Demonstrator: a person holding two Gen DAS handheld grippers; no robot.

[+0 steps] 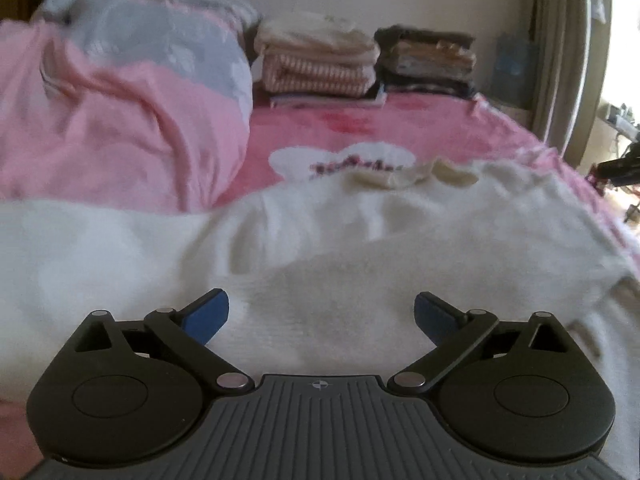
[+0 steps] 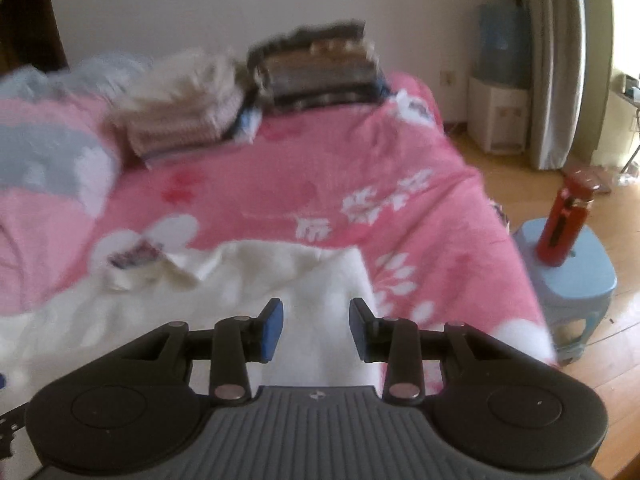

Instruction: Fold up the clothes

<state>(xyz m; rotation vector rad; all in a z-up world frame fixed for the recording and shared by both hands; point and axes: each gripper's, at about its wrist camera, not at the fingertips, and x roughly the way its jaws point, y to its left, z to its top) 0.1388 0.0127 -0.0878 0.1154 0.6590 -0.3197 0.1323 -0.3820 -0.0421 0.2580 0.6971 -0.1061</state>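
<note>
The white sweater (image 1: 360, 240) lies spread across the pink bed (image 1: 400, 128), filling the lower half of the left wrist frame. Its collar points toward the upper middle, so its long axis runs away from the camera. The left claw (image 1: 321, 316) gapes wide, holding nothing. The right claw (image 2: 316, 330) stands partly open over a raised fold; whether it grips is unclear. This looks mid-fold; next, a fresh edge needs grasping.

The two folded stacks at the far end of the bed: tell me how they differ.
The left stack is pale, cream on top with pink-and-white stripes below; the right stack is dark, greys and browns. The left stack lies beside the pink quilt; the right stack lies nearer the bed edge. Both are neatly folded piles against the wall.
</note>
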